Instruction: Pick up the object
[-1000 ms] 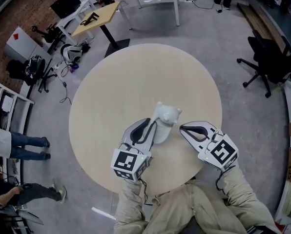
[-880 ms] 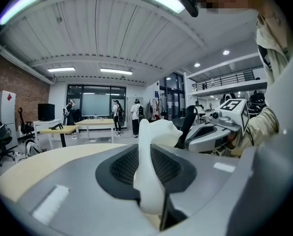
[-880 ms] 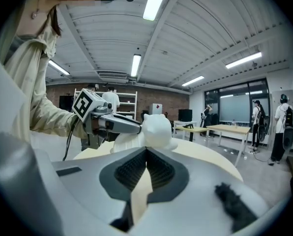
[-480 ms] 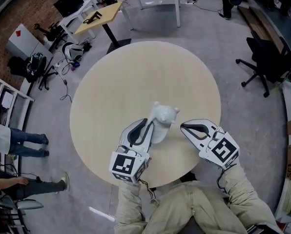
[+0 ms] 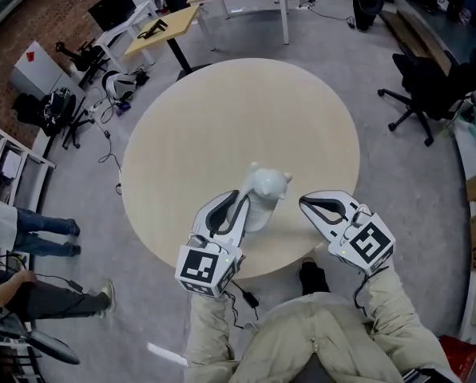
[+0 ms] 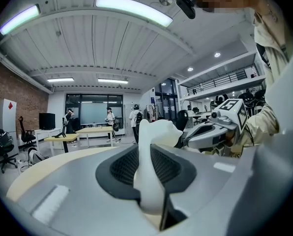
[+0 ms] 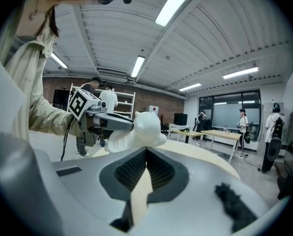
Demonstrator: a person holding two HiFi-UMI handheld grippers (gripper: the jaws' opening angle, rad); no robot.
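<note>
The left gripper's [image 6: 147,178] jaws are clamped on the narrow lower part of the white animal figurine [image 6: 156,132]. Their ribbed faces press it from both sides, and its eared head juts up past the tips at frame centre in the left gripper view. The right gripper [image 7: 145,154] has its jaws drawn together on nothing. In the head view it sits just right of the figurine, near it but apart. The figurine is over the lower part of the round table [image 5: 222,118], close to its edge. The hold looks slim and low on a smooth, top-heavy piece, so it could pivot or slip, and a drop here might roll off the edge.
</note>
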